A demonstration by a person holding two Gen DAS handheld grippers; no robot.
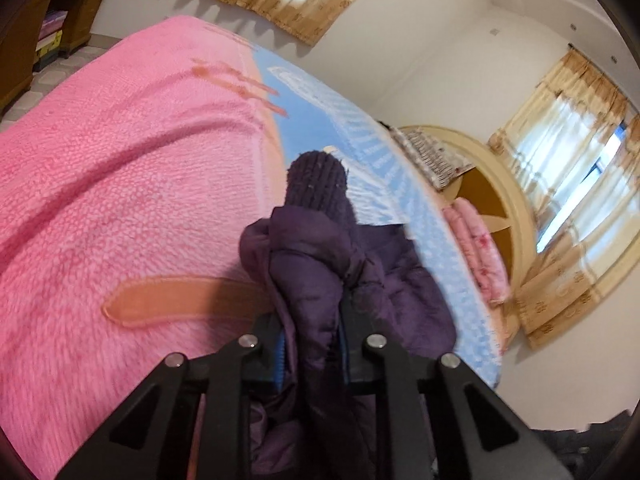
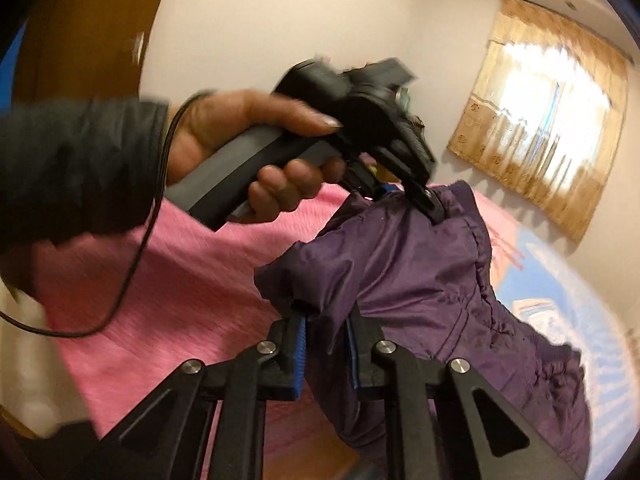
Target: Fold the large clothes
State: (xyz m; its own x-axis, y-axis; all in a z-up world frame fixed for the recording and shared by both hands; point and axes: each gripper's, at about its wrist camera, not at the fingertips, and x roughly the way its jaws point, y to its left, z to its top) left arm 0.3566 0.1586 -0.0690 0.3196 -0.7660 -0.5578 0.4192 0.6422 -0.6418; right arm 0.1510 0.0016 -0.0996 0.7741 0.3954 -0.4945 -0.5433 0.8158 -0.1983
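Risk I see: both my left gripper and right gripper pinch thin bunches of the purple padded jacket above the pink fleece bed cover, so slick fabric may slip free.

One purple jacket, two tongs, one pink blanket, two curtained windows.
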